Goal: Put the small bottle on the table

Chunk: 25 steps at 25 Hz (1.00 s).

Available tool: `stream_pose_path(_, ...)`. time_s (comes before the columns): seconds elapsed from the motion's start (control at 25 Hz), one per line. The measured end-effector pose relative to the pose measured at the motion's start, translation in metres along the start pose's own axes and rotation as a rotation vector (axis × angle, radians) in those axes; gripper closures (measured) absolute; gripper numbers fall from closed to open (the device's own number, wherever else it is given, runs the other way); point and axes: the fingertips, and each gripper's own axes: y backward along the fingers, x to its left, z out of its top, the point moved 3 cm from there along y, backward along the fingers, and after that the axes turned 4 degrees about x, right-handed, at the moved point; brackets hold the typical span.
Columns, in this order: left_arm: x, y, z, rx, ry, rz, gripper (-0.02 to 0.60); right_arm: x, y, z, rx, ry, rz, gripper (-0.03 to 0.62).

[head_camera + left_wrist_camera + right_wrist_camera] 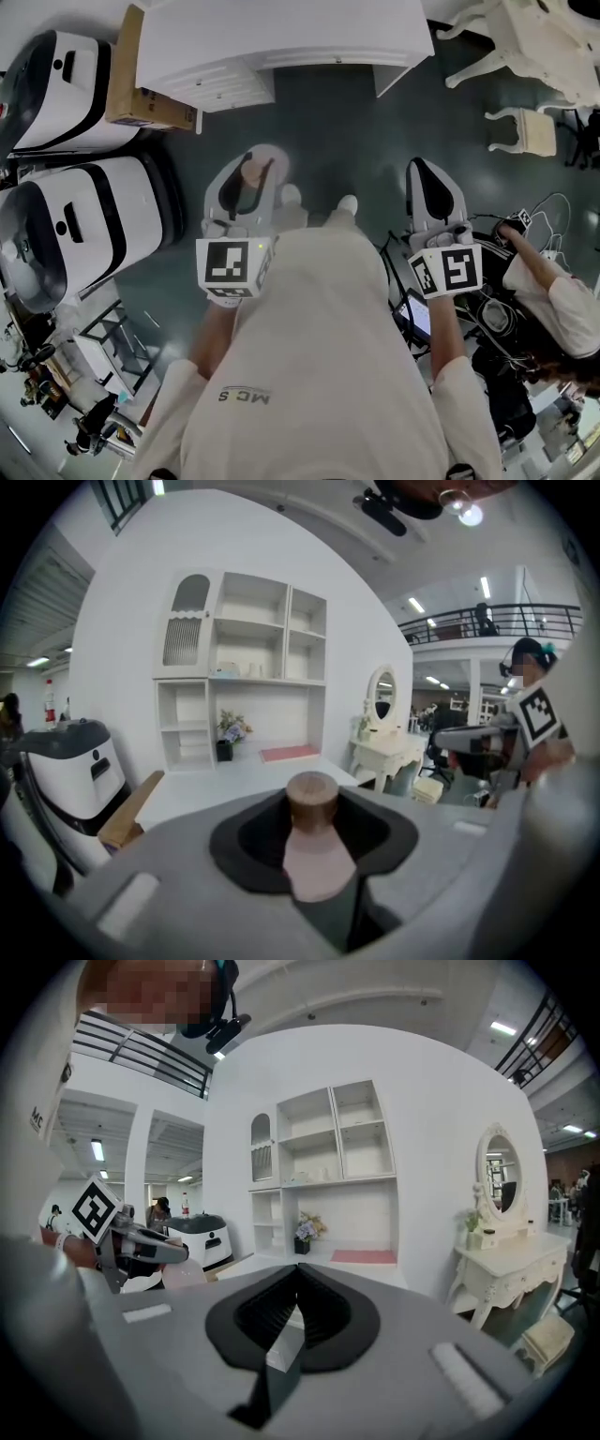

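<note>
**Small bottle in the left grip, white table ahead**

At nine o'clock in the head view stand two white-and-black rounded machines (84, 225). A brown cardboard box (141, 101) leans at their one o'clock, against the corner of the table.

Next comes the left gripper (246, 167). It pinches the small pink bottle with a brown cylindrical cap (313, 841) between its dark pads, cap pointing away from the person. The bottle is in the air over the dark floor, not yet over any surface.

The flat white table (281, 33) lies at the gripper's twelve o'clock, well apart from it. In the left gripper view it has bare top in front of the white shelf unit (244, 667).

To do this step well, I judge the bottle should travel forward until it is clear of the near edge. Then bring it upright, lower it until the base rests flat, and only then spread the jaws. Letting go early or at a tilt would probably topple so narrow a bottle.

The right gripper (424, 173), at three o'clock of the left, has its jaws pressed together on nothing and can stay back. Further right are a white carved stool (520, 131) and another person's arm (553, 291).
</note>
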Motion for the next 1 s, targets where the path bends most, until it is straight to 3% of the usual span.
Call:
stream_pose_path(0.6, 0.104, -0.013, 0.004, 0.002, 0.003, -0.027, 0.446, 0.054, -0.084, 0.022, 0.015, 0.042, -0.015, 0.608)
stream_pose_path(1.0, 0.154, -0.140, 0.063, 0.033, -0.005, 0.007, 0.446, -0.023, -0.211, 0.048, 0.009, 0.012, 0.022, 0.608)
